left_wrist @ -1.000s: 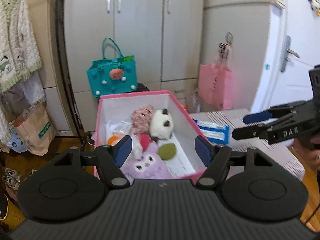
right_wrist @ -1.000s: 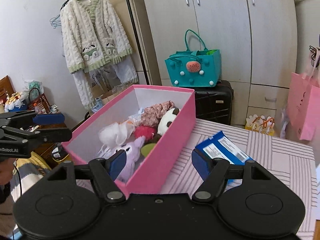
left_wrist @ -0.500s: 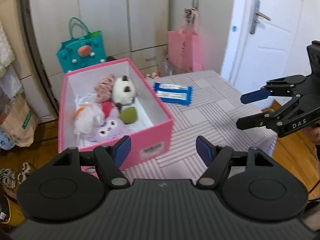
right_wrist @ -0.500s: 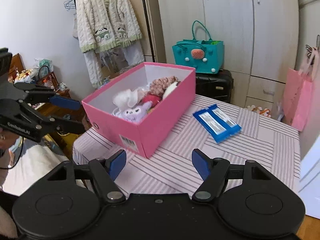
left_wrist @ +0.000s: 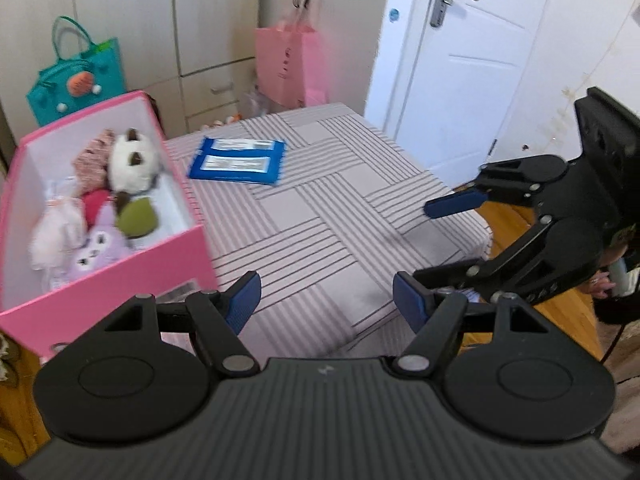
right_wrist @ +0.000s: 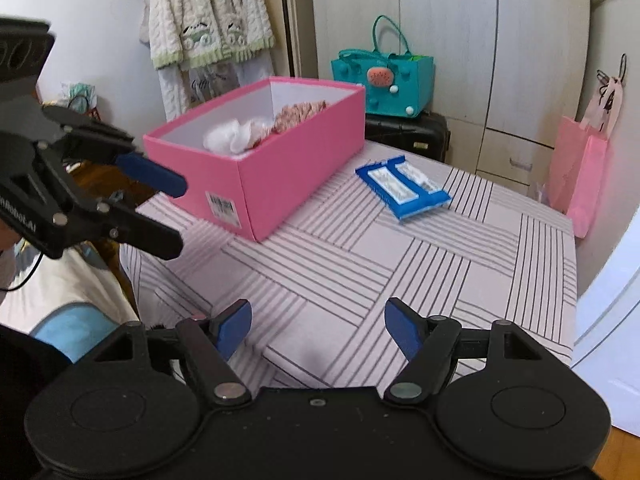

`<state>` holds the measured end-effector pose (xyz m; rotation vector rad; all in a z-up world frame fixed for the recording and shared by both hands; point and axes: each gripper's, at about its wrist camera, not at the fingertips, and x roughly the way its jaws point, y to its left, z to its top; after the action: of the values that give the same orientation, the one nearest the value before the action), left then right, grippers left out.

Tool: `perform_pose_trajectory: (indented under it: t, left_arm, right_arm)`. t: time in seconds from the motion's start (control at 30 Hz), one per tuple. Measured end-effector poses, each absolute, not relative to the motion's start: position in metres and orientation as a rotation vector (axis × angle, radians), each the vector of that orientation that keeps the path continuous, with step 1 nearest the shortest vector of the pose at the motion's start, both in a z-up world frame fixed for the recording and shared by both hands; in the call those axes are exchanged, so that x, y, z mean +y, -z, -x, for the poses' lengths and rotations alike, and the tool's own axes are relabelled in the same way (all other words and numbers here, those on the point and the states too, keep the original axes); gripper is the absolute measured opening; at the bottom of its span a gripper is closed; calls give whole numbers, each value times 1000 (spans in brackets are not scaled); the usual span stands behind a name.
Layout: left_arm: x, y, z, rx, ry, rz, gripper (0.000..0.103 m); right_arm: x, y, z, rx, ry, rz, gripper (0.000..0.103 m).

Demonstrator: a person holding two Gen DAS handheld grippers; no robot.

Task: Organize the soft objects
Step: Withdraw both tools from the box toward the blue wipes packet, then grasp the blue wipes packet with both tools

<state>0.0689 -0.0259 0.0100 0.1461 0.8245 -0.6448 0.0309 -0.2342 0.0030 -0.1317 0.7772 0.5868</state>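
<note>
A pink box stands on the left part of the striped table. It holds several soft toys: a white and brown plush, a purple owl plush, a green pad and a white fluffy one. The box also shows in the right wrist view. My left gripper is open and empty above the table's near edge. My right gripper is open and empty over the table's front corner. Each gripper shows in the other's view, the right and the left.
A blue wipes packet lies on the table beyond the box, also in the right wrist view. A teal bag sits on a black case behind. A pink bag hangs by the cupboard. A white door is at right.
Both grippers have pulled back from the box and away from the table. The box now sits farther off in both views. Both stay open and empty.
</note>
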Motion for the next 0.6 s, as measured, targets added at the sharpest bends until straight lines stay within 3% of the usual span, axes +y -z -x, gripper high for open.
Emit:
perform_pose_trajectory:
  t: [0.37,0.6]
  left_arm:
    - [-72,13,-120,717,555,-84,72]
    - [-85,29,-161,615,424,-21,72]
  right_arm:
    - [-251,28,-72,586,-553,122,78]
    - [-255,46,-124,575,-563,130,80]
